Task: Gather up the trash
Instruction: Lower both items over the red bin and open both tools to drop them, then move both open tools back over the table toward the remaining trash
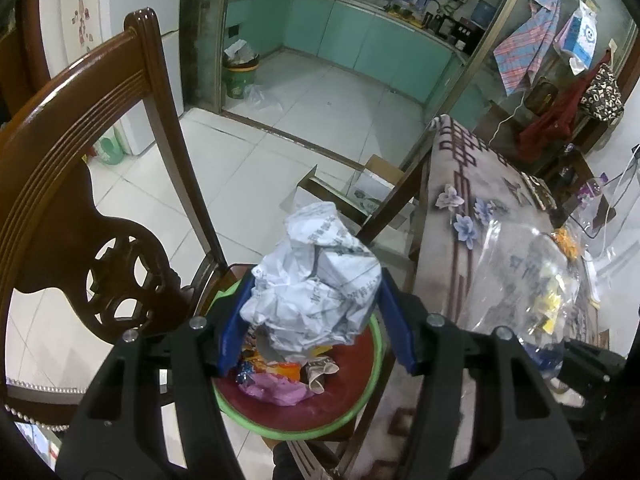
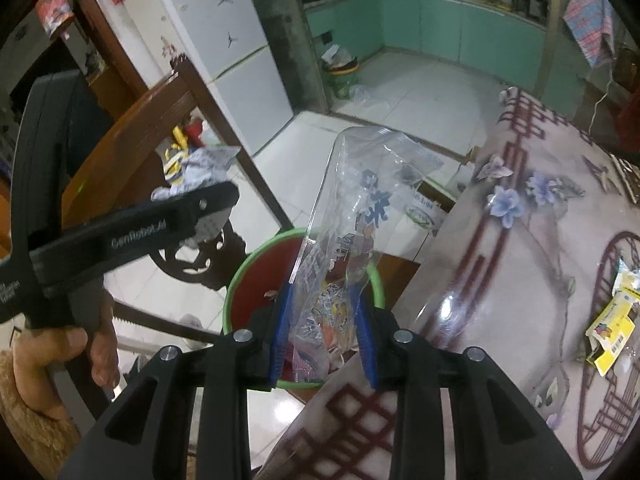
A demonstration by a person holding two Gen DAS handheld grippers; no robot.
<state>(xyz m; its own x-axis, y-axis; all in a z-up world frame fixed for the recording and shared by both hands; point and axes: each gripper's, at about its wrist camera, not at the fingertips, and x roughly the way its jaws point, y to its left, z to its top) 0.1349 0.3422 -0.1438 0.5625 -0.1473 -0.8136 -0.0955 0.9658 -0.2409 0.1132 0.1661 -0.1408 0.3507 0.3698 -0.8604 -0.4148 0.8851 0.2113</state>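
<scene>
A crumpled ball of printed white paper [image 1: 316,276] sits between the blue pads of my left gripper [image 1: 316,278], which is shut on it. Right below stands a red bin with a green rim [image 1: 360,412], holding pink, orange and other wrappers. In the right wrist view my right gripper [image 2: 322,286] is shut on a clear plastic bag [image 2: 360,184] that sticks up stiffly over the same bin [image 2: 236,280]. That bag [image 1: 528,272] also shows at the right of the left wrist view.
A carved wooden chair [image 1: 80,160] stands left of the bin. The table with a floral cloth [image 2: 520,240] is on the right, with a yellow packet [image 2: 612,328] lying on it. A cardboard box [image 1: 372,184] is on the tiled floor. A hand [image 2: 52,356] grips the left tool.
</scene>
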